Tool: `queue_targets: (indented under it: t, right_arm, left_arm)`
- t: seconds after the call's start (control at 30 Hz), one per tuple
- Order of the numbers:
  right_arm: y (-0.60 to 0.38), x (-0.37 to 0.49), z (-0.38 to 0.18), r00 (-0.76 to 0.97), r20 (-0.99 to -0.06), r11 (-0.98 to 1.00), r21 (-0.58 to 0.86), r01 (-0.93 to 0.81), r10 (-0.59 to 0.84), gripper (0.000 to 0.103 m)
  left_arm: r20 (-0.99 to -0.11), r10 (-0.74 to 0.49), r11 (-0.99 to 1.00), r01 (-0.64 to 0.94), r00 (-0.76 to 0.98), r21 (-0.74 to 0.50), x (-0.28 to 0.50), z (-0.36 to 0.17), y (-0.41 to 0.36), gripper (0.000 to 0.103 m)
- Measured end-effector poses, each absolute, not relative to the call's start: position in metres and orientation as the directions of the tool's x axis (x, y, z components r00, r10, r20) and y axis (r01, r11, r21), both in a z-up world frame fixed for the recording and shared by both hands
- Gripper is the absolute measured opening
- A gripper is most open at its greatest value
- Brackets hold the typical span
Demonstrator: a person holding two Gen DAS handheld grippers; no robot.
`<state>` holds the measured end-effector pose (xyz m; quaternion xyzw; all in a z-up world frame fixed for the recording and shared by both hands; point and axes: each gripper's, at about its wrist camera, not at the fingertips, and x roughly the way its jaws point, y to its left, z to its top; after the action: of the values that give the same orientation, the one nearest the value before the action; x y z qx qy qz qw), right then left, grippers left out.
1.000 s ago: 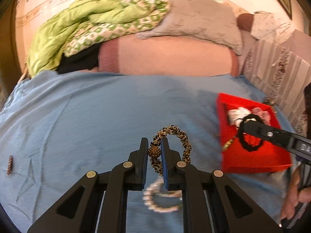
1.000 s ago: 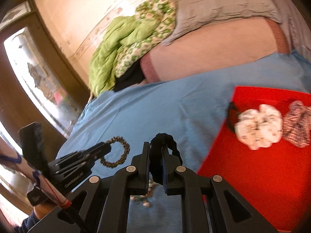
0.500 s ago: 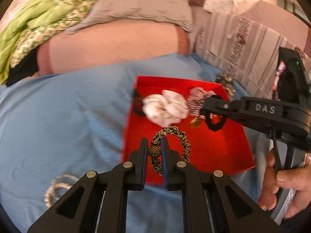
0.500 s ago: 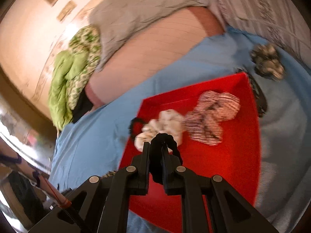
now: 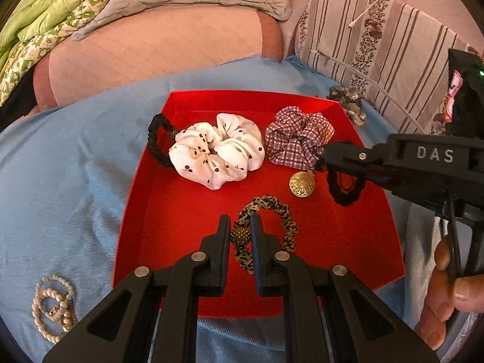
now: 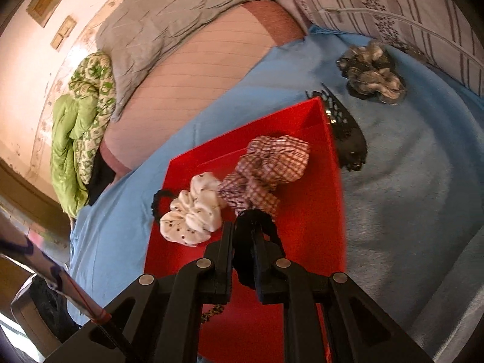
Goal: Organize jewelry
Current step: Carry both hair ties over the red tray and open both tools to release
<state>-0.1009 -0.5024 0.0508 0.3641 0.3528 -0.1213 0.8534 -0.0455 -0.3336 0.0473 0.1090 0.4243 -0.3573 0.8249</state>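
A red tray lies on a blue bedsheet. My left gripper hangs over the tray's near half, shut on the beaded ball of a leopard-print hair tie. From the right, my right gripper reaches over the tray, shut on a black hair tie with a round gold charm dangling beside it. In the right wrist view the right gripper pinches that black tie above the tray. In the tray lie a white spotted scrunchie, a checked scrunchie and another black tie.
Pearl bracelets lie on the sheet left of the tray. A grey scrunchie and a black hair comb sit just past the tray's far right corner. Pillows and a green quilt line the bed's far side. A hand holds the right gripper.
Both grippers swung from over the bare sheet to above the red tray, each still carrying its hair tie. The pearl bracelets now lie behind, at the lower left.
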Motion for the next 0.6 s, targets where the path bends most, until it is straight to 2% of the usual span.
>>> queue_targets:
  t: [0.17,0.2,0.23,0.3,0.6]
  right_arm:
    - [-0.503,-0.103,0.053,0.713,-0.701,0.712,0.515,0.477,0.029,0.015]
    - [-0.502,-0.103,0.055,0.713,-0.700,0.715,0.509,0.479,0.021,0.021]
    - [-0.501,-0.103,0.057,0.713,-0.701,0.719,0.500,0.482,0.010,0.024]
    - [-0.500,-0.104,0.060,0.719,-0.695,0.724,0.494,0.482,-0.004,0.028]
    - [-0.500,-0.115,0.082,0.787,-0.615,0.723,0.521,0.453,-0.051,0.028]
  left_arm:
    - [-0.781,-0.495,0.724,0.677,0.381,-0.129,-0.045,0.046,-0.337,0.013]
    - [-0.780,-0.496,0.725,0.676,0.381,-0.130,-0.045,0.046,-0.337,0.017]
    - [-0.778,-0.496,0.727,0.675,0.386,-0.128,-0.045,0.047,-0.337,0.026]
    - [-0.770,-0.496,0.731,0.672,0.401,-0.121,-0.046,0.051,-0.334,0.035]
    - [-0.719,-0.531,0.733,0.669,0.448,-0.125,-0.047,0.083,-0.312,0.035]
